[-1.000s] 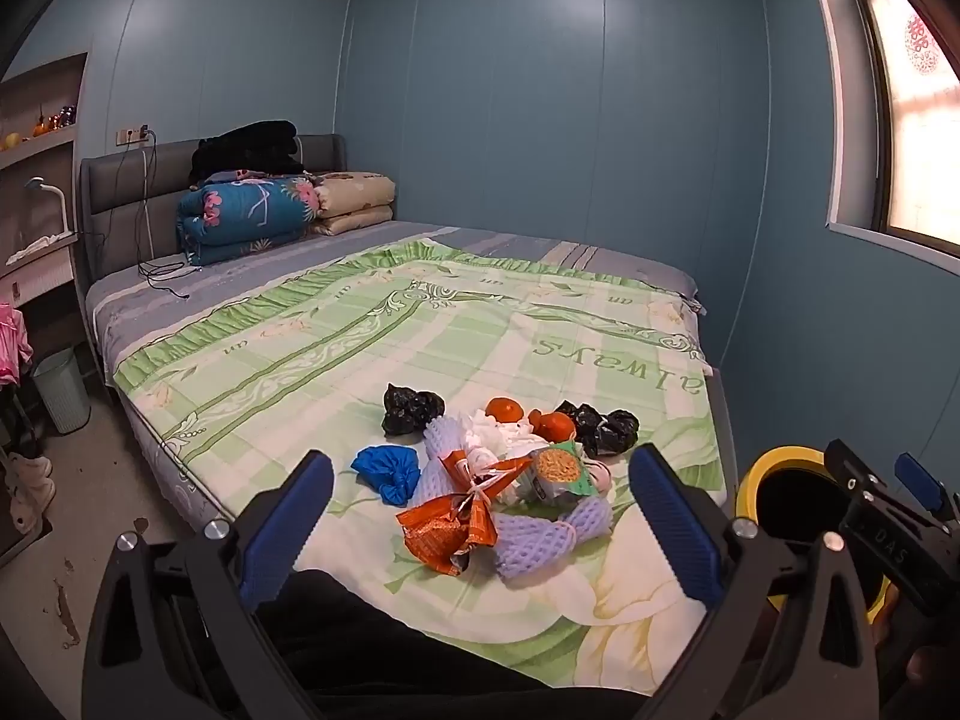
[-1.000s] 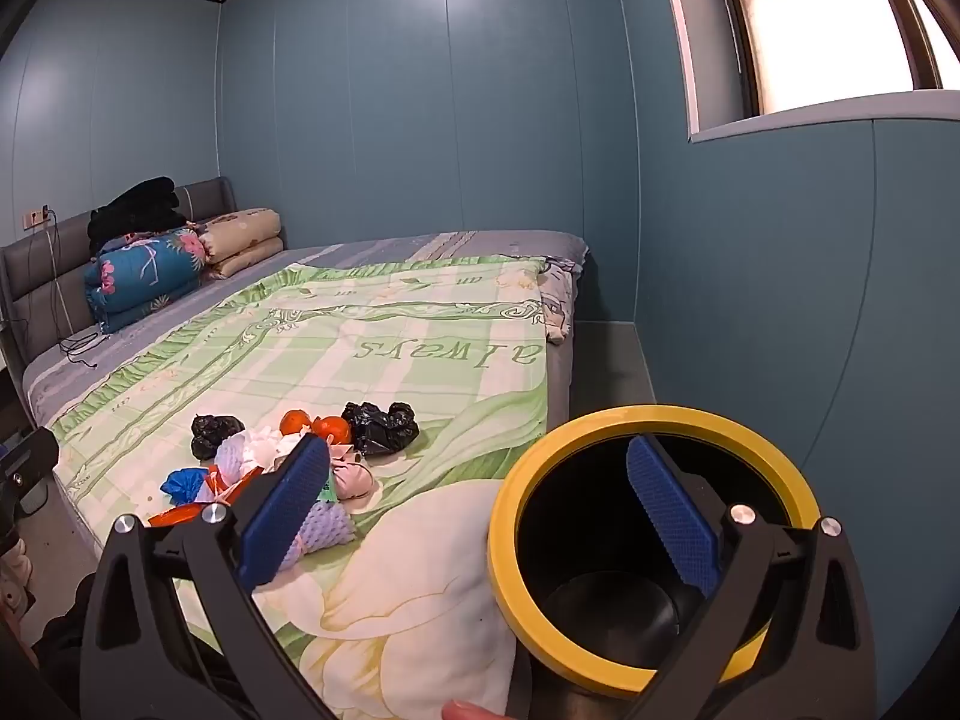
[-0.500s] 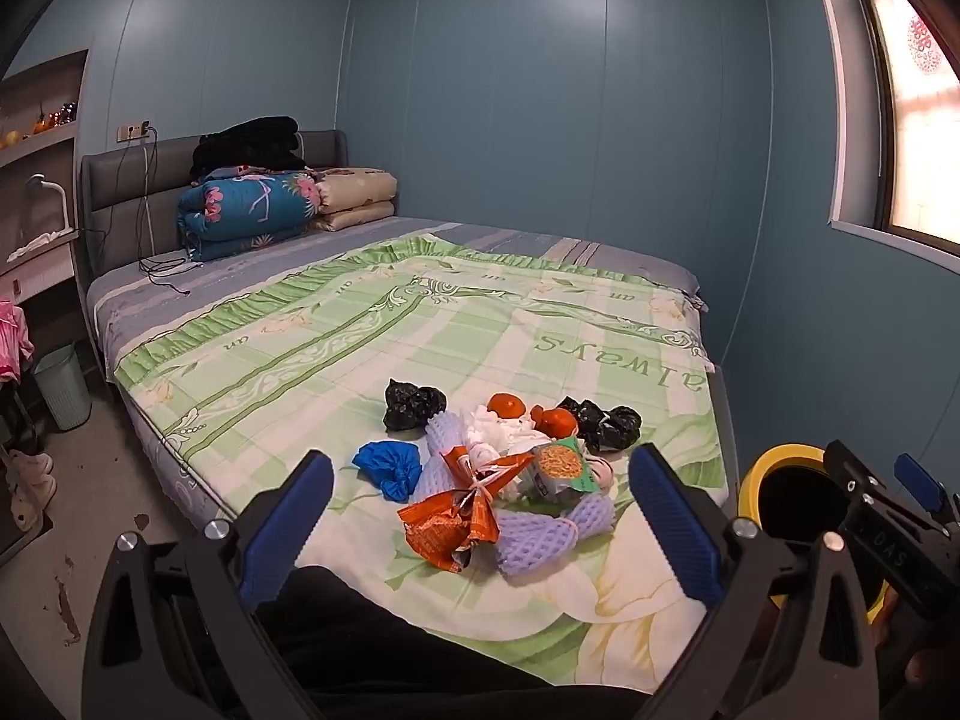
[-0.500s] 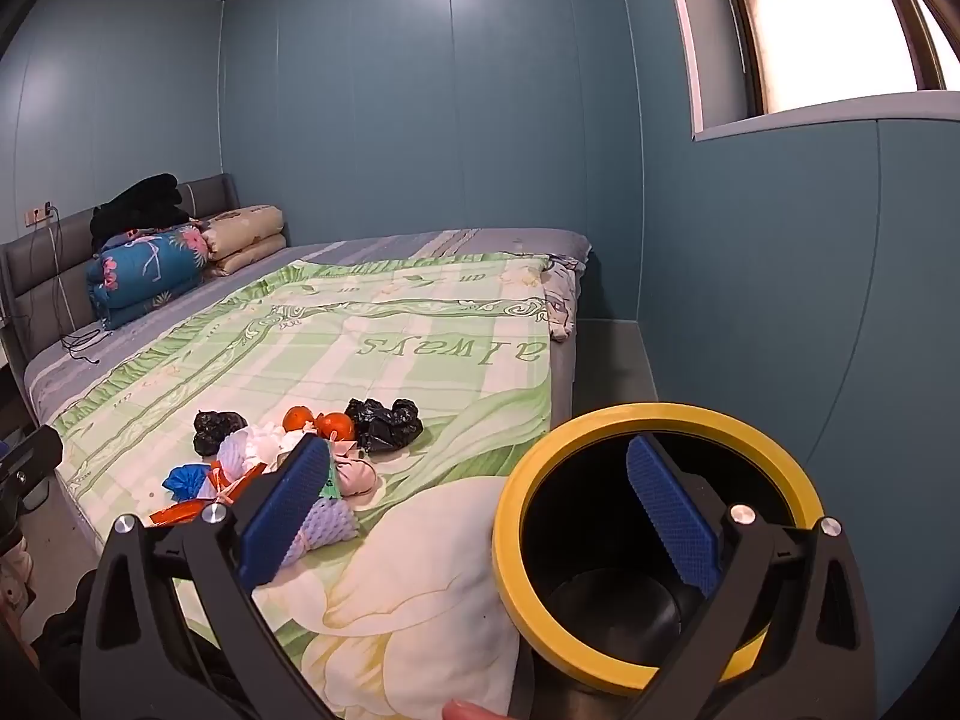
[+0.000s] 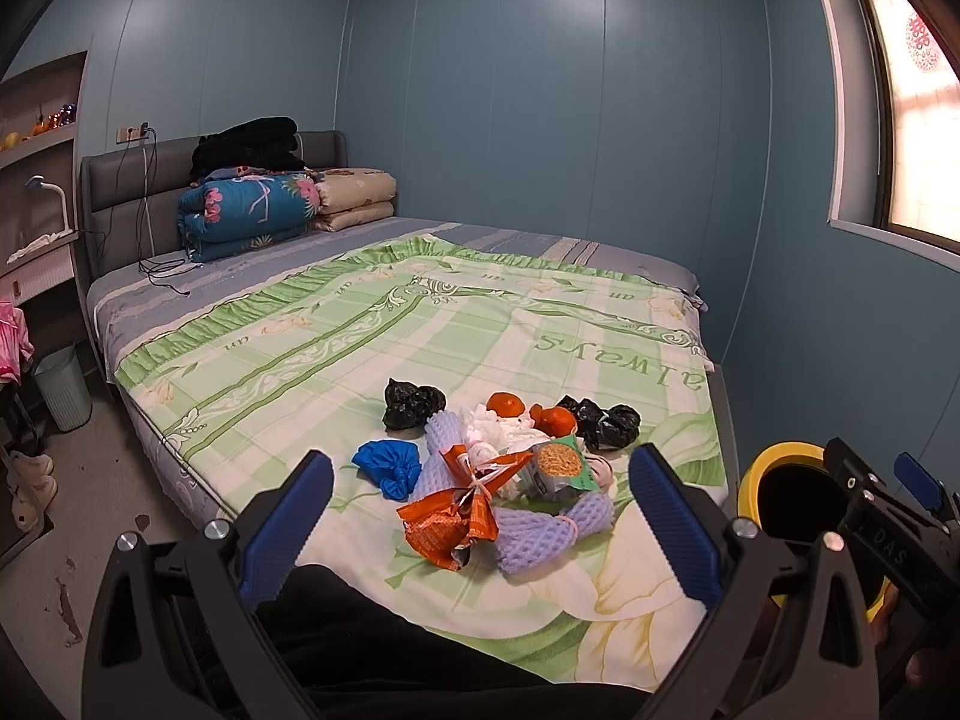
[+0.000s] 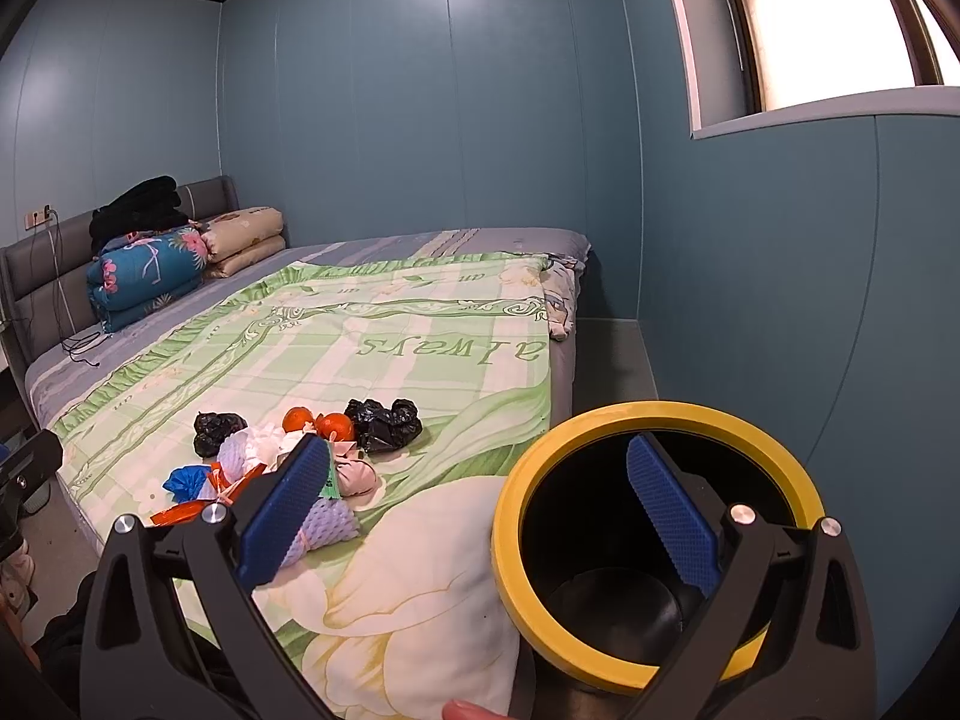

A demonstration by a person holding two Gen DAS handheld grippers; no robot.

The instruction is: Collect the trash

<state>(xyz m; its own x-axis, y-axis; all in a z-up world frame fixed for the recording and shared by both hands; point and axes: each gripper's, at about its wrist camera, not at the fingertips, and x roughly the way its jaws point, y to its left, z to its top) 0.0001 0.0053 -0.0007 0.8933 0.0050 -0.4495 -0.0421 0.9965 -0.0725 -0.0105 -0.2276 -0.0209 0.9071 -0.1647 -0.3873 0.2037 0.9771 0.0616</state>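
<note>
On the bed's near corner, ahead of me, lies the trash pile (image 5: pixel 501 474), spread over the green checked bedspread (image 5: pixel 336 360). Nothing collected yet, by my judgement; bin looks empty inside.

Left to right:
- Left gripper (image 5: pixel 474 528): jaws wide apart, holding nothing, aimed at the pile but well short of it.
- Blue bag (image 5: pixel 389 462), knotted, at the pile's left edge; a black bag (image 5: pixel 411 405) behind it.
- Orange wrapper (image 5: pixel 450 525), crumpled, nearest me, tied with a white string to the stuff behind.
- Purple foam nets (image 5: pixel 540 531), soft mesh, one looks banded with pink.
- White tissue wad (image 5: pixel 501 429), two orange fruits (image 5: pixel 528 411), a green-edged packet (image 5: pixel 561 462), second black bag (image 5: pixel 603 423) at far right.
- Yellow-rimmed bin (image 6: pixel 654 534), black inside, stands beside the bed's foot corner.
- Right gripper (image 6: pixel 480 516): jaws spread, empty, hovering near the bin mouth.

Risks, as I judge them:
- String joins wrapper to neighbours; a pull may drag several pieces and scatter them.
- Fruits are round; a nudge on the soft bedding could send them rolling off the edge.
- Foam net compresses; a shallow pinch may slip.
- Closing too low would catch the bedspread along with the trash.
</note>
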